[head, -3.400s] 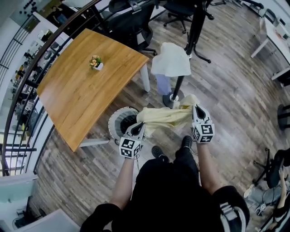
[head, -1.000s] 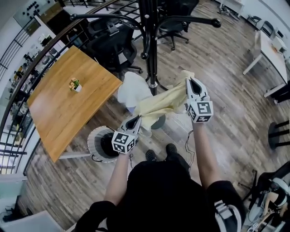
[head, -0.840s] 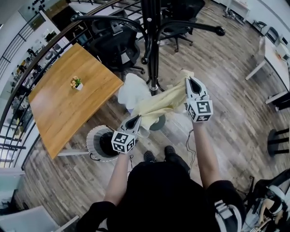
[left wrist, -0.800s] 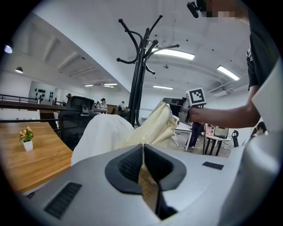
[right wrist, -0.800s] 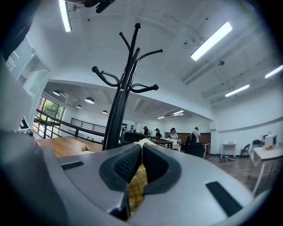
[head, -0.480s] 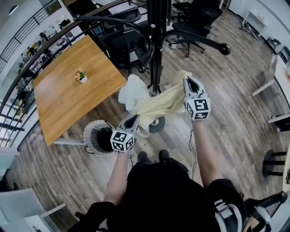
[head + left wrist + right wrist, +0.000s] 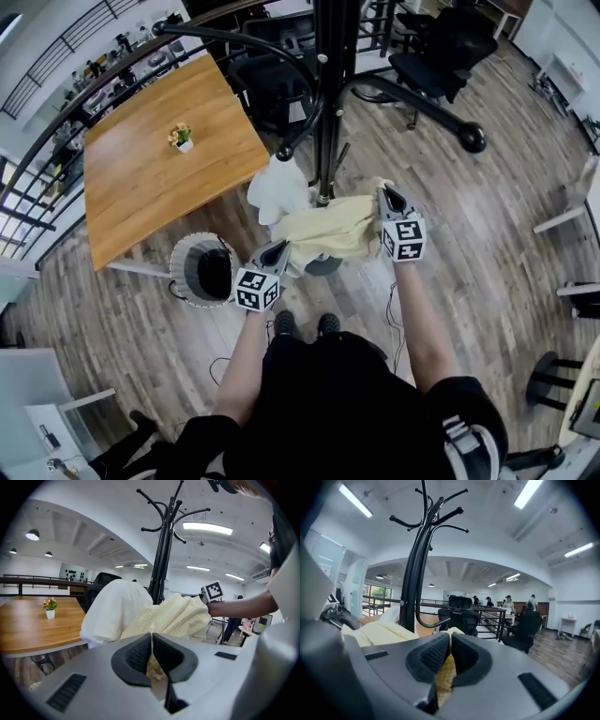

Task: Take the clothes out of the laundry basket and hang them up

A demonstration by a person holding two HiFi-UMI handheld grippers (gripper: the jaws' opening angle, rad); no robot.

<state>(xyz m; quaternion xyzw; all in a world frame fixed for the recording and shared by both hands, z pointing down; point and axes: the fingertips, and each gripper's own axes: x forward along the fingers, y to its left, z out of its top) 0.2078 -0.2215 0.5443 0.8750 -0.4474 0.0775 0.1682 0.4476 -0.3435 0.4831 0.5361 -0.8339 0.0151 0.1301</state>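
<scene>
A pale yellow garment (image 7: 330,228) is stretched between my two grippers in front of the black coat stand (image 7: 330,94). My left gripper (image 7: 277,249) is shut on its lower left edge, the cloth (image 7: 173,616) pinched between the pads. My right gripper (image 7: 385,195) is shut on the upper right corner, yellow fabric (image 7: 446,672) showing between its jaws. A white garment (image 7: 279,187) hangs on the stand (image 7: 161,550) just behind the yellow one. The round laundry basket (image 7: 202,270) stands on the floor left of my left gripper.
A wooden table (image 7: 164,159) with a small flower pot (image 7: 181,138) lies at the left. Black office chairs (image 7: 441,52) stand behind the coat stand, whose hooked arms (image 7: 440,513) spread overhead. A railing (image 7: 84,84) curves past the table. People sit at desks (image 7: 520,604) far off.
Both grippers have come down with the yellow garment, the right one more than the left. The head view has shifted, so the stand's post now rises directly above the garment.
</scene>
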